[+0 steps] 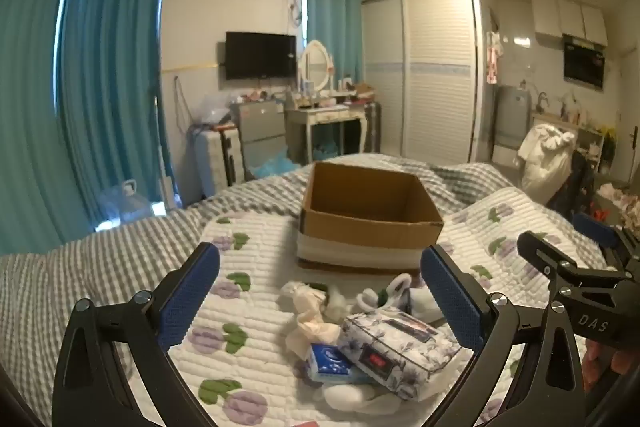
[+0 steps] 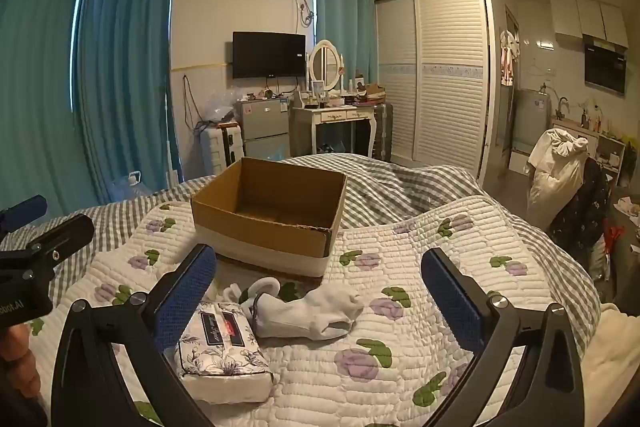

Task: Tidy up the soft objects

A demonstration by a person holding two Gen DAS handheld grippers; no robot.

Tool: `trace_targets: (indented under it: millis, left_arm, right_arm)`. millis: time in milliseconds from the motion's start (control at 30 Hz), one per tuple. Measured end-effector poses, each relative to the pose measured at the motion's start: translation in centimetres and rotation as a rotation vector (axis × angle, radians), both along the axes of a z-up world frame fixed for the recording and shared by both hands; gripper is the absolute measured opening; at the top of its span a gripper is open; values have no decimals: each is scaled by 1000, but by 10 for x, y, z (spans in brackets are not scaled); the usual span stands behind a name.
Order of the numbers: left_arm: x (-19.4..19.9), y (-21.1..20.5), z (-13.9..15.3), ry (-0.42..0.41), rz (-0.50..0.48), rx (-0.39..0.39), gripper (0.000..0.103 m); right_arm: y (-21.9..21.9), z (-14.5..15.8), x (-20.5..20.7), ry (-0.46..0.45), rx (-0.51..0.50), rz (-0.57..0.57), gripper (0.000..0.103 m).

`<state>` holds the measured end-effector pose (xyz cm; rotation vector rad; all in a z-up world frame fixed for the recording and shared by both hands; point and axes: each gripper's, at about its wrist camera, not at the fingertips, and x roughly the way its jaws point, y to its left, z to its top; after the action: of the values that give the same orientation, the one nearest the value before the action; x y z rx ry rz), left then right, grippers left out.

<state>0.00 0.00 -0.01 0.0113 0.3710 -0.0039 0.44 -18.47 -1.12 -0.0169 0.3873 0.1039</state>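
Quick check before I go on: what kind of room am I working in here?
Most likely a bedroom in a small studio flat. You are working over a bed with a floral quilt; a dressing table with an oval mirror stands by a louvred wardrobe, and a kitchen corner with a sink tap shows far right.

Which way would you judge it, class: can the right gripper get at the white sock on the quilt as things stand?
Probably yes. The right gripper is open, and the white sock lies uncovered between its fingers, directly ahead. The tissue pack sits close on the left and might get nudged.
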Motion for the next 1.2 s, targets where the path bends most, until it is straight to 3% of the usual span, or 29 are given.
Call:
trace_targets:
  millis: [1200]
  left_arm:
    - [-1,-2,-4,7,-4,-4,103]
  right_arm:
    - [2,-7,-1,21,2,2,103]
